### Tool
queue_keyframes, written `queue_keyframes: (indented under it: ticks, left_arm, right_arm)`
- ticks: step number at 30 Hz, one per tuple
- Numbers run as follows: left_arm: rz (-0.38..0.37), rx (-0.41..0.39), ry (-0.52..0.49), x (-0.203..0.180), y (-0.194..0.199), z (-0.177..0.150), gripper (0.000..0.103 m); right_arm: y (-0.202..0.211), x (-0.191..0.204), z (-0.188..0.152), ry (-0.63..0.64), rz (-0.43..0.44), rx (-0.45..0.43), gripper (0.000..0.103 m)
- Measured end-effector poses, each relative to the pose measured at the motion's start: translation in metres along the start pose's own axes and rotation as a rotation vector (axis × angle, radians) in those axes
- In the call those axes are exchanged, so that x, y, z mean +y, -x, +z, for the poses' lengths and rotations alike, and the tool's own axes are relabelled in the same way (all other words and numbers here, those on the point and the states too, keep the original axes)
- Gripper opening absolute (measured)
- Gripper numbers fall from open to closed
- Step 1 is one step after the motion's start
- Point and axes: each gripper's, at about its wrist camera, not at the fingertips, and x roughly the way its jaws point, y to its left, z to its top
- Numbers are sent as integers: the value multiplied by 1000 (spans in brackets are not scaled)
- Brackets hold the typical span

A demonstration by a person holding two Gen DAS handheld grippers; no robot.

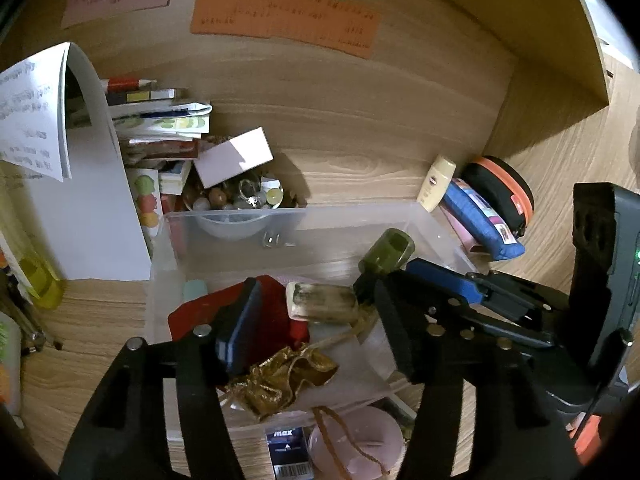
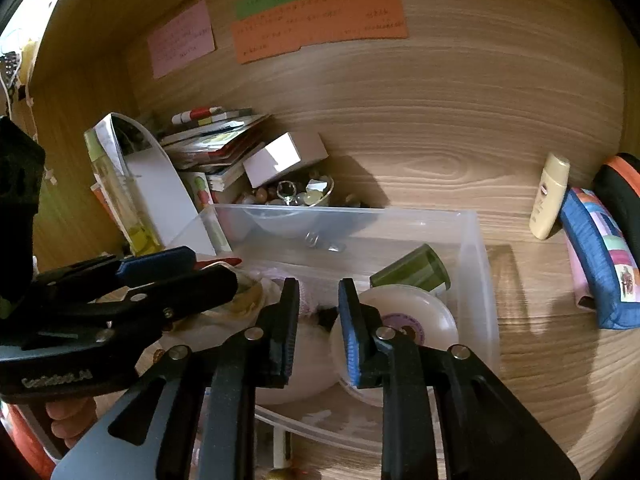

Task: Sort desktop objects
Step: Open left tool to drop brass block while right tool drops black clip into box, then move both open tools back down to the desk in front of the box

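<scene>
1. Sorting under way on a cluttered wooden bench: both hand-held tools hang over a clear plastic bin set near the back wall, which appears to serve as the collecting point for small items.
2. The left gripper has its fingers standing moderately apart with nothing pressed between the pads. Below them, inside the bin, lie a crumpled gold pouch, a red pouch and a worn pale block; the spread suggests an item has been let go there, though that is a reading, not a sighting.
3. The right gripper shows a narrow gap between its blue pads. Whether anything thin is pinched there cannot be told; no object is plainly held.
4. A green glass jar lies tipped on its side against the bin's right half, long axis slanting up and away, open mouth toward the far right corner in the left wrist view.
5. A round cream tin rests flat just in front of it, lid up.
6. Outside the bin, a lotion bottle leans on the wall beside a blue pouch, likely still to be sorted.
</scene>
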Motion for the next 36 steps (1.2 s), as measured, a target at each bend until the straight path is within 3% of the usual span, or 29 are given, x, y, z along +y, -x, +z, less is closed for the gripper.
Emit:
queue_keyframes:
  ticks: [7,9,11,15,19,23,29,36]
  left_arm:
    - [-15,-13,25,6,5,1,63]
    - [-20,-26,36,9,9,2,69]
    - [-32,-35,42,10,12,3,72]
    - [-17,-65,28,9,19,3,73]
    - [-47,-70,55,13,23,4,77]
    - [-70,-100,78,18,33,7,82]
    - [-15,-158,58,15,50,9,87]
    - [38,-183,35,13,76,7,93]
  right_arm:
    - [3,0,0,-1,-12,-19,37]
    - [6,0,1,-1,-11,-27,45]
    - [9,0,1,-2,-6,-36,64]
    - [18,6,2,20,-17,-84,68]
    - [25,8,3,23,-30,-115,86]
    - [38,8,5,13,-13,-176,89]
    - [52,12,6,33,-49,-234,96]
    - [67,15,9,66,-111,-228,96]
